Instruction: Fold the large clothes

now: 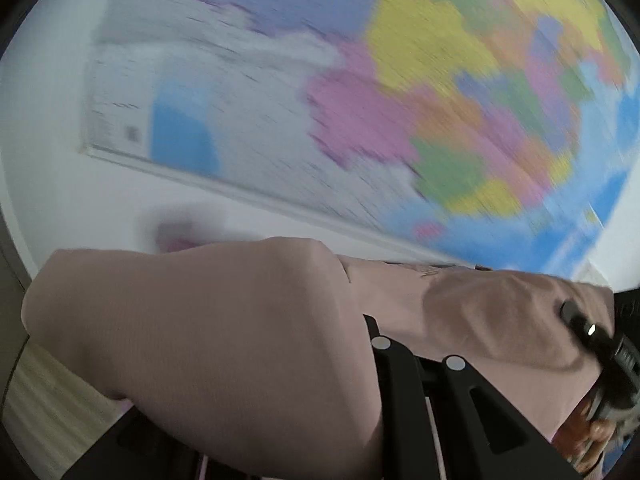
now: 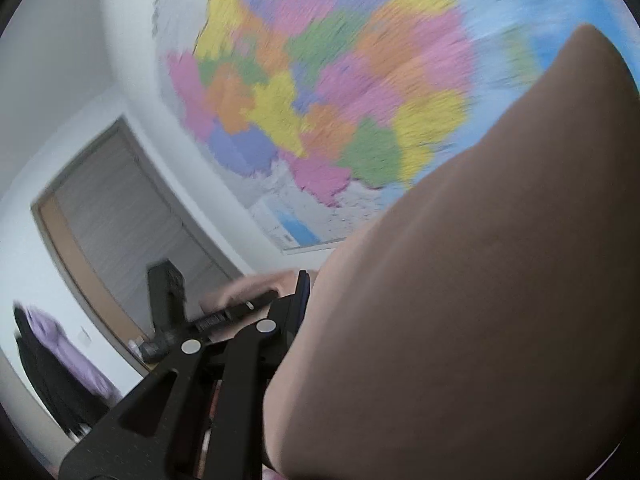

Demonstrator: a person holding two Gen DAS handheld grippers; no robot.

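Early stage: both grippers, left (image 1: 416, 344) & right (image 2: 230, 338), clamped on pink garment (image 1: 224, 332), held up w/ map (image 1: 400, 100) ahead. No fold visible yet.

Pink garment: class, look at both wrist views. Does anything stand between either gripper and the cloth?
Nothing visible does. The left gripper and the right gripper are each closed on the pink garment, which drapes over their fingers. Only a wall map shows behind, well apart.

Materials and surface finishes.
Pink garment (image 1: 208, 328): matt, finely ribbed cloth; gripper fingers (image 1: 400, 392): matt black plastic; wall map (image 1: 400, 100): smooth paper.
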